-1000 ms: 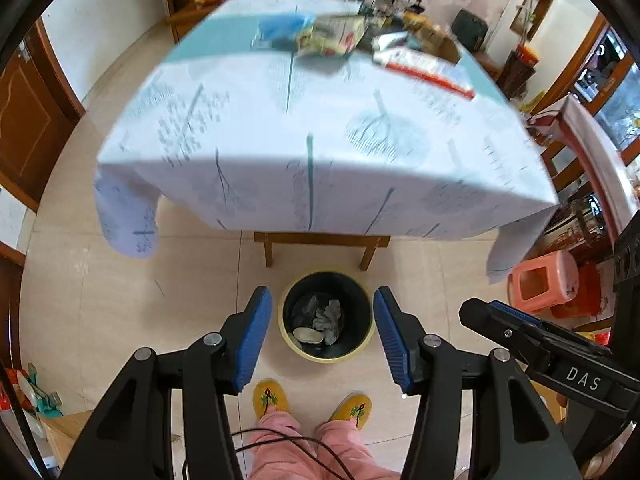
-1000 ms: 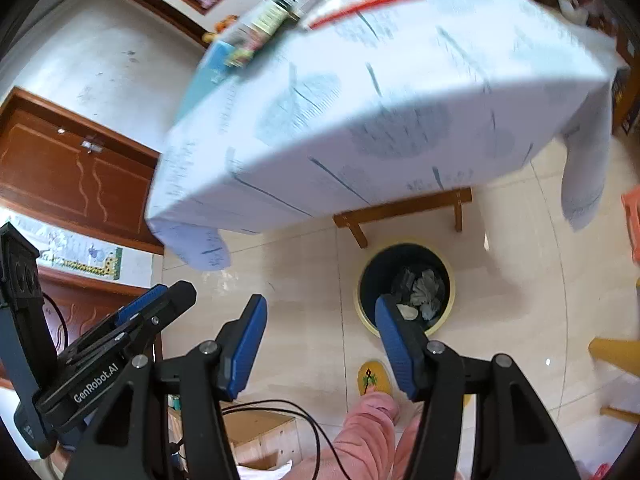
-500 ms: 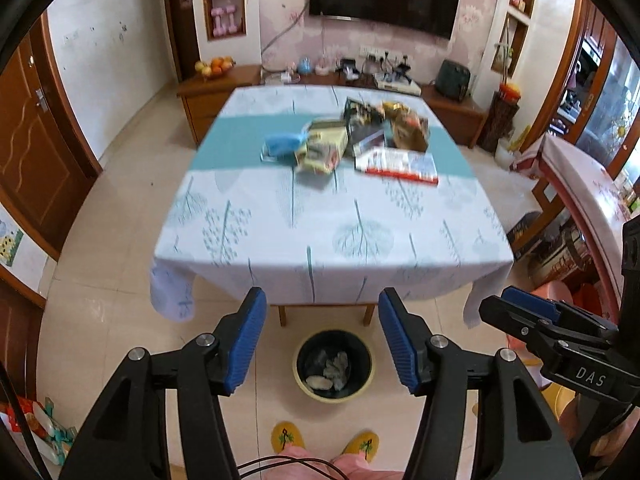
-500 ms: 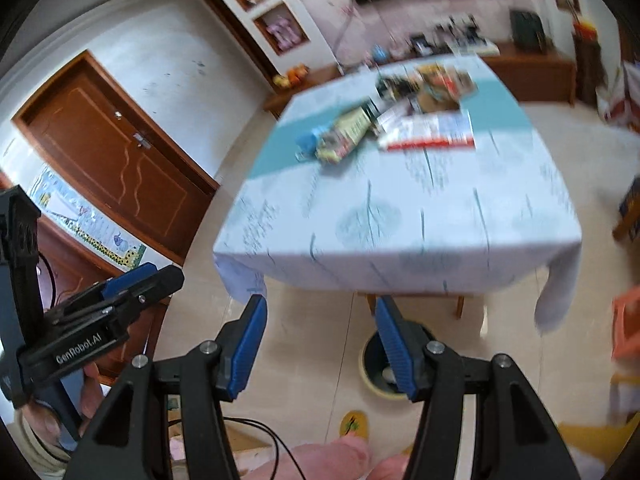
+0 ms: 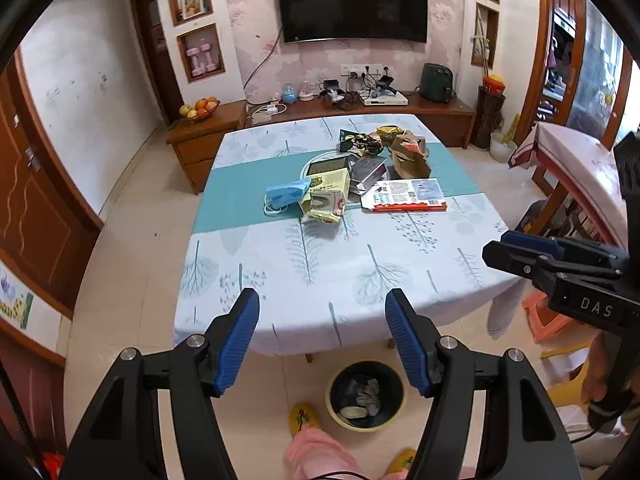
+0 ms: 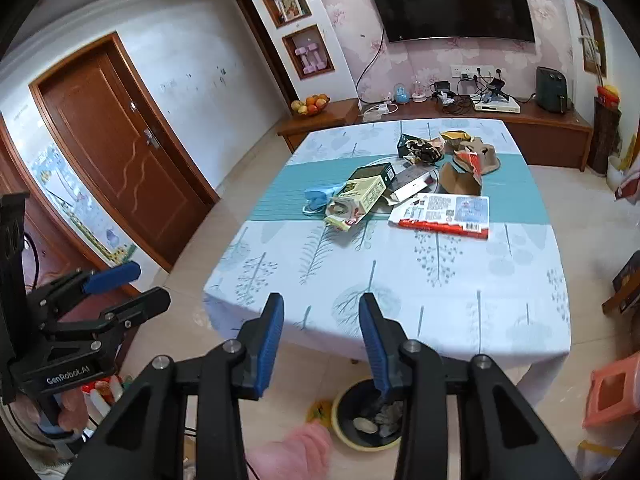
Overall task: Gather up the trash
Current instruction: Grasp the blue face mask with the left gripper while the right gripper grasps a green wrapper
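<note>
Trash lies in a heap mid-table: a blue face mask (image 5: 287, 194), a yellow-green box (image 5: 327, 192), a flat red-and-white carton (image 5: 404, 196), brown paper bags (image 5: 410, 152) and dark wrappers (image 5: 360, 142). It also shows in the right wrist view, the mask (image 6: 318, 196) and the carton (image 6: 444, 211). A black bin with a yellow rim (image 5: 366, 394) stands on the floor under the near table edge, with crumpled trash inside. My left gripper (image 5: 322, 320) is open and empty above the near edge. My right gripper (image 6: 321, 322) is open and empty there too.
The table (image 5: 340, 264) has a white tree-print cloth with a teal runner. A wooden TV cabinet (image 5: 360, 110) stands behind it, a brown door (image 6: 128, 148) at left, an orange stool (image 6: 608, 392) at right. My feet in yellow slippers (image 5: 304, 416) stand by the bin.
Both grippers have tilted up and pulled back from looking down at the bin to looking across the table. Both stay open and empty.
</note>
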The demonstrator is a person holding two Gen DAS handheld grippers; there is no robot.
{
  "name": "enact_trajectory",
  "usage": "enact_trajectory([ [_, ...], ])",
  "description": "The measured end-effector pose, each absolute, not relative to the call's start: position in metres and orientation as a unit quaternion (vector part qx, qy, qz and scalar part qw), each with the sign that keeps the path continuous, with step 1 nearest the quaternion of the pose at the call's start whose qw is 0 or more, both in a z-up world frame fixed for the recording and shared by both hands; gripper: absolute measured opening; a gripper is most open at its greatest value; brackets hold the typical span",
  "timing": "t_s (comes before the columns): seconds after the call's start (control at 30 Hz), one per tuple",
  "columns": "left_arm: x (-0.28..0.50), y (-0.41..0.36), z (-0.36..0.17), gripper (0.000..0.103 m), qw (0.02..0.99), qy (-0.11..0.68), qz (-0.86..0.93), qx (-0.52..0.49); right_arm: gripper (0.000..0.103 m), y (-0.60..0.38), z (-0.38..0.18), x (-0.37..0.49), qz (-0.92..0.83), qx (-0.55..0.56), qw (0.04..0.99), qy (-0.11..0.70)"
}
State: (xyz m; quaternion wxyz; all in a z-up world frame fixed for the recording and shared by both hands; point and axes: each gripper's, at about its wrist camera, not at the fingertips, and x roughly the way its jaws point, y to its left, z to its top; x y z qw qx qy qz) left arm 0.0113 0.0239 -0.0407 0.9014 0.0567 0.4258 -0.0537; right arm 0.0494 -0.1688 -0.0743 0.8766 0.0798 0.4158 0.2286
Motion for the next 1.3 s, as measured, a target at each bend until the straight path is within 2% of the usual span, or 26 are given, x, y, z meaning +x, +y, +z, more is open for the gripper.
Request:
enact_trajectory([
  [0.23,0.108,0.045,-0.071,0.064,0.889,0.44,-0.101,0.072,0.039,-0.14,-0.098,0.125,0.215,0.057,0.877,0.426],
  [0.53,0.25,0.08,-0.141,0.064,0.847,0.499,-0.149,0.109,0.039,-0.09,-0.162,0.241,0.171,-0.007,0.867,0.469],
  [0.87,0.331,0.094,-0.188,0.064,0.806,0.538,-0.206,0.134,0.039,-0.046,-0.192,0.283,0.181,-0.077,0.853,0.483],
  [0.97,0.346,0.096,-0.194,0.064,0.796,0.551,-0.217,0.123,0.021,-0.034,-0.198,0.285,0.191,-0.1,0.844,0.492],
  [1.07,0.356,0.096,-0.198,0.064,0.79,0.555,-0.227,0.126,0.017,-0.027,-0.203,0.287,0.193,-0.114,0.838,0.498],
  [1.23,0.364,0.09,-0.204,0.064,0.778,0.556,-0.247,0.157,0.005,-0.028,-0.198,0.284,0.214,-0.092,0.829,0.509],
  [1.3,0.366,0.088,-0.205,0.064,0.774,0.553,-0.255,0.175,0.004,-0.029,-0.191,0.281,0.214,-0.086,0.83,0.507],
])
